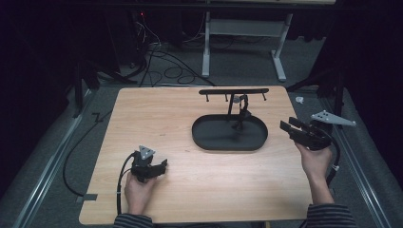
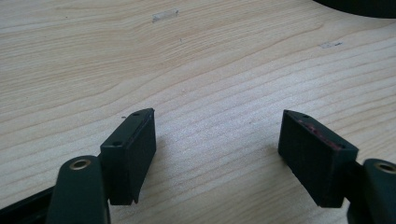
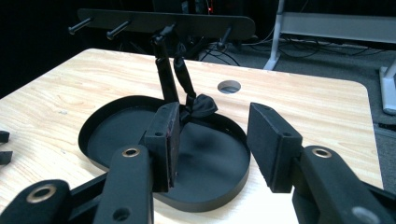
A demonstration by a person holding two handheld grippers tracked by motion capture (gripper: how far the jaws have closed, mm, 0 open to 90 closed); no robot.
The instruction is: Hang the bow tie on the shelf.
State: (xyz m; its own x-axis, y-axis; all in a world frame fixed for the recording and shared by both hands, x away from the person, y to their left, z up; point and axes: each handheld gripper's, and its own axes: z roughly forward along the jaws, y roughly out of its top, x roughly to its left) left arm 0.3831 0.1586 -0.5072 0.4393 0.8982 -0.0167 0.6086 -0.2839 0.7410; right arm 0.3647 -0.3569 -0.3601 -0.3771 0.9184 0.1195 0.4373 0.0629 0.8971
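A black oval tray (image 1: 209, 142) lies right of the table's middle, and a thin post rises from its far side to a crossbar (image 1: 234, 91) with several pegs. A black bow tie (image 1: 244, 113) hangs by its strap from the bar, low over the tray. My right gripper (image 1: 289, 123) is held just right of the tray and points left at it, open with nothing between the pads. In the right gripper view the bow tie (image 3: 201, 106) shows beyond the right gripper (image 3: 214, 109), above the tray (image 3: 205, 200). My left gripper (image 1: 164, 166) rests on the wood at the front left; the left gripper (image 2: 218, 113) is open over bare wood.
The wooden table (image 1: 157, 123) has a round hole (image 3: 229, 86) behind the tray. Dark floor surrounds it, with cables (image 1: 166, 66) and a white desk frame (image 1: 237, 28) at the back. A cable (image 1: 121, 175) trails from the left gripper off the front edge.
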